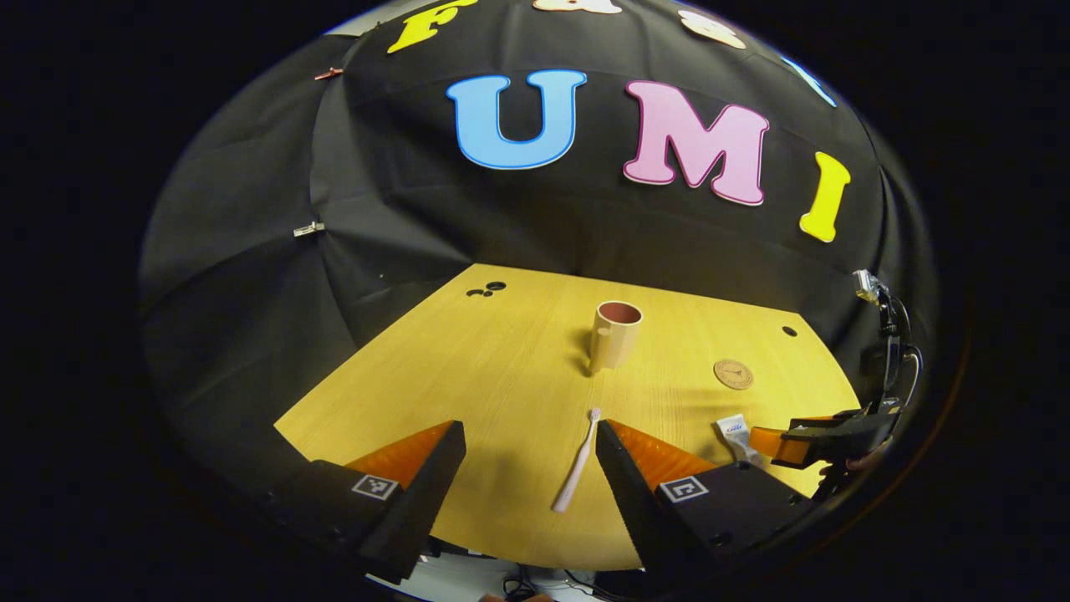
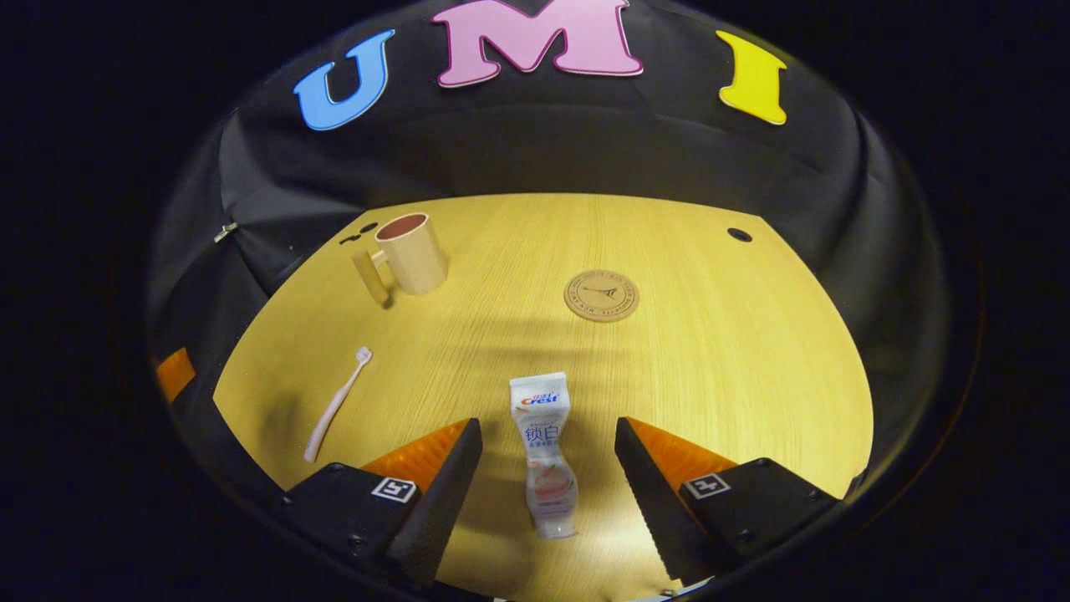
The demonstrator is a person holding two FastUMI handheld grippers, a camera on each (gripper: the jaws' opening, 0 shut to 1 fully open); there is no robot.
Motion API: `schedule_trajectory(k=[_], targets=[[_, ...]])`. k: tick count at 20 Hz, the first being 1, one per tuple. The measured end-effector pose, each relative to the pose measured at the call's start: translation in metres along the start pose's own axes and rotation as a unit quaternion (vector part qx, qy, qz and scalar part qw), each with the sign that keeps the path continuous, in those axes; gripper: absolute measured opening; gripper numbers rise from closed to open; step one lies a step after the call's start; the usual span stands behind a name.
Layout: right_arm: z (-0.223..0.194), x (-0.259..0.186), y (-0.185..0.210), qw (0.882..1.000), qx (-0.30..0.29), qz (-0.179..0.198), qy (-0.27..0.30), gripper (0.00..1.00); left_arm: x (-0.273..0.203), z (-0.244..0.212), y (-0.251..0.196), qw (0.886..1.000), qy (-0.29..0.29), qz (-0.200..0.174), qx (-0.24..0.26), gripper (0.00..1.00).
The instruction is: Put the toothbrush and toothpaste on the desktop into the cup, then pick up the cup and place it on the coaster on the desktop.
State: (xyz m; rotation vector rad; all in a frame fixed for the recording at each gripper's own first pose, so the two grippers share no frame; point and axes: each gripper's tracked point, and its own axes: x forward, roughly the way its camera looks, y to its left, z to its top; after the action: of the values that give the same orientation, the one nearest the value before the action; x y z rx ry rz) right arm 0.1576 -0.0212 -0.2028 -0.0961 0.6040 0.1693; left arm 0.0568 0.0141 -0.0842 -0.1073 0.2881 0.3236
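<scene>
Because nothing has yet been picked up, the desktop (image 2: 710, 351) is carrying every item flat or standing, well apart from one another. The cup (image 2: 411, 252) is standing upright toward the far left in the right gripper view, mouth open upward and handle sticking out, so both items can drop in from above. The toothpaste (image 2: 545, 451) is lying flat, framed lengthwise between the right gripper's (image 2: 547, 468) wide-open, empty jaws, apparently lined up for a grasp. The coaster (image 2: 601, 295) is lying bare beyond it, waiting for the cup. The toothbrush (image 1: 578, 460) is lying flat close by the right-hand finger of the left gripper (image 1: 528, 468), whose jaws are likewise gaping wide and holding nothing.
</scene>
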Motion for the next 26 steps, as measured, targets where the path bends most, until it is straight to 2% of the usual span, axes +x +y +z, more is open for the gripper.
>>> schedule_trajectory(k=[4, 5, 6, 9, 13, 14, 15, 16, 17, 19, 20, 21, 22, 25, 26], targets=[[-0.022, 0.026, -0.004, 0.999, -0.008, -0.007, 0.045, 0.99, 0.005, -0.011, -0.003, 0.999, 0.025, 0.007, -0.025, 0.98], [-0.027, 0.03, -0.004, 0.998, -0.012, -0.009, 0.056, 0.85, 0.005, -0.01, -0.004, 0.999, 0.026, 0.007, -0.025, 0.98], [-0.032, 0.032, -0.007, 0.998, -0.018, -0.013, 0.065, 0.99, 0.006, -0.012, -0.005, 0.999, 0.027, 0.006, -0.023, 0.98], [-0.039, 0.037, -0.008, 0.996, -0.036, -0.017, 0.08, 0.99, 0.006, -0.013, -0.007, 1.0, 0.029, 0.0, -0.012, 0.98], [-0.046, 0.039, -0.008, 0.995, -0.027, -0.017, 0.095, 0.91, 0.006, -0.012, -0.008, 0.999, 0.037, -0.01, -0.021, 0.98], [-0.044, 0.04, -0.009, 0.995, -0.022, -0.017, 0.094, 0.81, 0.006, -0.008, -0.009, 0.999, 0.035, -0.013, -0.026, 0.98], [-0.046, 0.04, -0.012, 0.995, -0.02, -0.021, 0.1, 0.9, 0.006, -0.006, -0.008, 0.999, 0.032, -0.014, -0.028, 0.98], [-0.045, 0.04, -0.013, 0.995, -0.017, -0.023, 0.1, 0.71, 0.006, -0.004, -0.008, 0.999, 0.03, -0.014, -0.026, 0.98], [-0.046, 0.04, -0.014, 0.994, -0.019, -0.024, 0.105, 0.69, 0.007, -0.003, -0.008, 0.999, 0.028, -0.015, -0.023, 0.98], [-0.048, 0.04, -0.015, 0.993, -0.019, -0.026, 0.113, 0.57, 0.007, -0.003, -0.007, 0.999, 0.027, -0.016, -0.016, 0.98], [-0.048, 0.04, -0.016, 0.993, -0.025, -0.023, 0.117, 0.4, 0.007, -0.002, -0.006, 0.999, 0.026, -0.017, -0.015, 0.98], [-0.048, 0.041, -0.016, 0.992, -0.029, -0.021, 0.121, 0.29, 0.006, -0.002, -0.006, 0.999, 0.025, -0.018, -0.018, 0.97], [-0.048, 0.041, -0.015, 0.991, -0.03, -0.021, 0.128, 0.41, 0.006, -0.003, -0.005, 0.999, 0.026, -0.019, -0.021, 0.98], [-0.048, 0.042, -0.014, 0.989, -0.03, -0.014, 0.145, 0.41, 0.006, -0.01, -0.002, 0.999, 0.032, -0.018, -0.025, 0.98], [-0.048, 0.042, -0.014, 0.989, -0.032, -0.012, 0.143, 0.25, 0.008, -0.011, 0.0, 0.999, 0.033, -0.017, -0.024, 0.98]])
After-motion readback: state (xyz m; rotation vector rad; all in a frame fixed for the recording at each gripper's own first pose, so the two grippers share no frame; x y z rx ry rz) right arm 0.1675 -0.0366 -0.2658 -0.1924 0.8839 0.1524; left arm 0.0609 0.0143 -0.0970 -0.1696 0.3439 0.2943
